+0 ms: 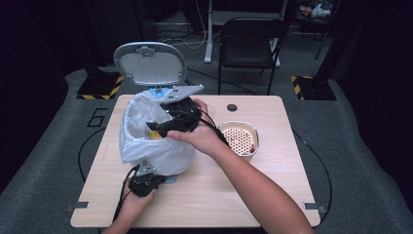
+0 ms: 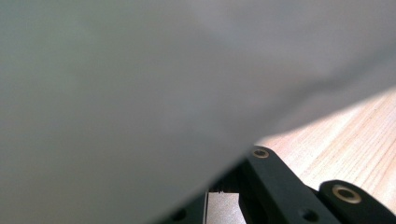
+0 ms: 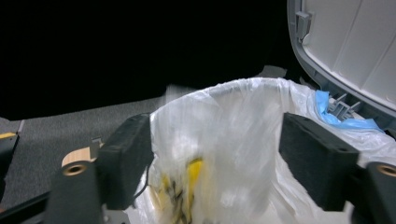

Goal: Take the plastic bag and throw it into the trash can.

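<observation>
From the high view, the right hand (image 1: 202,134) reaches in from the lower right across the desk (image 1: 243,195), forearm slanted, holding the right claw (image 1: 155,127) over the mouth of the small bin (image 1: 146,141), whose white bag (image 1: 136,146) is draped over the rim and whose lid (image 1: 150,63) stands open behind it. The left hand (image 1: 131,204) rests low at the near edge of the desk, its left claw (image 1: 146,176) pushed against the foot of the bin on the near side. To the right of the bin, well apart, sits a bowl (image 1: 238,139) with a holed tray inside and some reddish-brown scraps on it. In the left gripper view the claw lies low over the desk with the bag's pale plastic pressed right against the camera; its jaws are together, and whether plastic is pinched between them cannot be told. In the right gripper view the jaws stand apart with nothing between the pads, above the bag, where a yellow scrap (image 3: 191,186) with dark marks, blurred, lies inside
</observation>
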Demonstrator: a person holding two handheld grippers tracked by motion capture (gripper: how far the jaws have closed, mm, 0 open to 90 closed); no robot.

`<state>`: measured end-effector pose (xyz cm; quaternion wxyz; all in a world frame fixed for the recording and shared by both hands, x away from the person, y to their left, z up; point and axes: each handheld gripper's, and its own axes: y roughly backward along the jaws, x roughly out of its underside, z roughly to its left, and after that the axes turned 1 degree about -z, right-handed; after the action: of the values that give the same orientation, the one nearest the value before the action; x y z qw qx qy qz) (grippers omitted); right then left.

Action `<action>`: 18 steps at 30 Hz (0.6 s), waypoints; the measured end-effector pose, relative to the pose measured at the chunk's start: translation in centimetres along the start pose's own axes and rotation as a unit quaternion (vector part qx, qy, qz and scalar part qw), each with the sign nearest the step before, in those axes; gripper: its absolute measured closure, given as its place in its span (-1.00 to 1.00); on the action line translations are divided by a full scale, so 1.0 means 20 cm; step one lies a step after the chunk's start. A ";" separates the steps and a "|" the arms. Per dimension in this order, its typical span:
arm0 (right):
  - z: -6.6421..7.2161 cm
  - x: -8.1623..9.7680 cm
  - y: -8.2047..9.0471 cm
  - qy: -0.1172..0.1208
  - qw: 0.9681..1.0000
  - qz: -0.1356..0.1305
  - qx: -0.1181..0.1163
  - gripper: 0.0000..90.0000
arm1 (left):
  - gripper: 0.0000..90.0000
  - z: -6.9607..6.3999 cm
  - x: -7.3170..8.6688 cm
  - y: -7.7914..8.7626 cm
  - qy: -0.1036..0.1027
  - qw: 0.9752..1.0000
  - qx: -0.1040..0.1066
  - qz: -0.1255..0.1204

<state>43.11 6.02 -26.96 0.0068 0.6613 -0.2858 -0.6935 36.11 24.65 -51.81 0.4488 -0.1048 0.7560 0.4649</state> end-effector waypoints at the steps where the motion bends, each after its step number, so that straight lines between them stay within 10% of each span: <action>1: 0.00 -0.01 0.00 0.002 1.000 0.011 0.005 -0.52 | 1.00 0.00 0.00 0.00 0.003 1.000 -0.001 -0.001; 10: -0.02 0.01 0.03 0.010 0.999 0.009 0.030 -0.48 | 1.00 0.00 0.00 0.00 0.008 1.000 0.000 -0.003; 18: -0.10 0.13 0.24 0.010 0.998 0.006 0.058 -0.18 | 1.00 0.01 0.00 0.00 -0.004 1.000 0.000 0.006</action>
<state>42.87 0.08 -27.36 -0.0240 0.6660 -0.3294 -0.6688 36.14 24.78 -51.78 0.4493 -0.0988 0.7548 0.4677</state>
